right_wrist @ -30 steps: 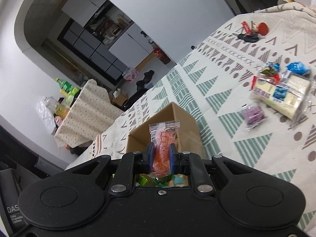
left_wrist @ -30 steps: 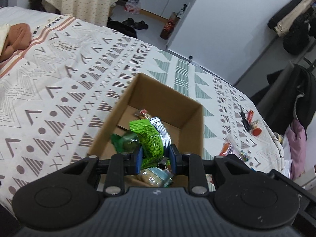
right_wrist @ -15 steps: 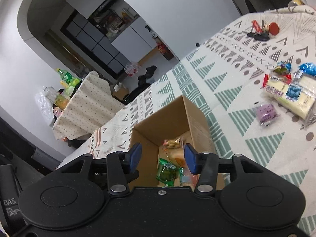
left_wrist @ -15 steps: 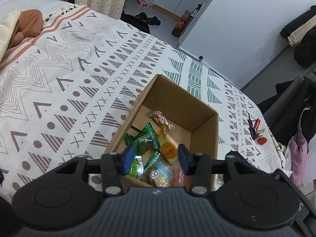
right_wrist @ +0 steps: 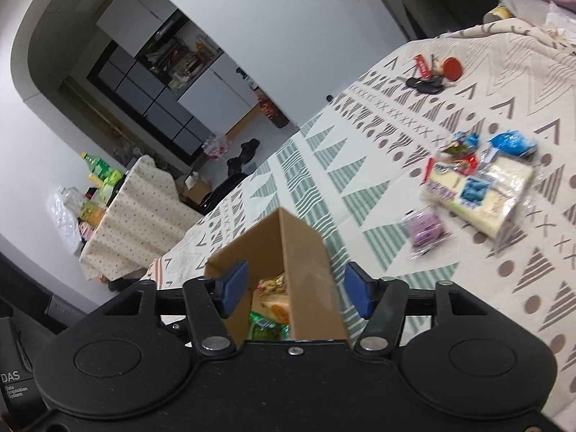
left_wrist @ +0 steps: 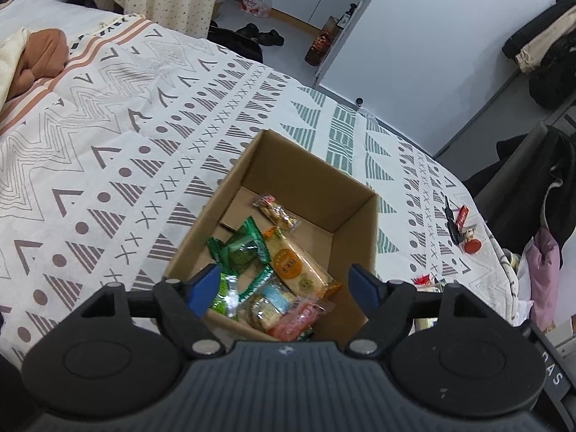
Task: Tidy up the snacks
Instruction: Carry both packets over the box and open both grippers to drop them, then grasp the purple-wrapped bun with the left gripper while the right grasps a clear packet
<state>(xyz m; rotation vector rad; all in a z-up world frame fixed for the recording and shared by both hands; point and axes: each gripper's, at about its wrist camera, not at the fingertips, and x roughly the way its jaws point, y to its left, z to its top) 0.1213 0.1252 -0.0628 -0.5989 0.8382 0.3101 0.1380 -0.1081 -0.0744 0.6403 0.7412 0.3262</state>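
Both grippers hang spread and empty over the cardboard box [left_wrist: 306,180]: the left gripper [left_wrist: 286,286] above its heaped packets, the right gripper [right_wrist: 293,286] at its near corner. Several snacks lie well right of the box, among them a purple packet [right_wrist: 426,228] and a cream pack [right_wrist: 478,194]. Slippery wrappers could slide from a shallow pinch.
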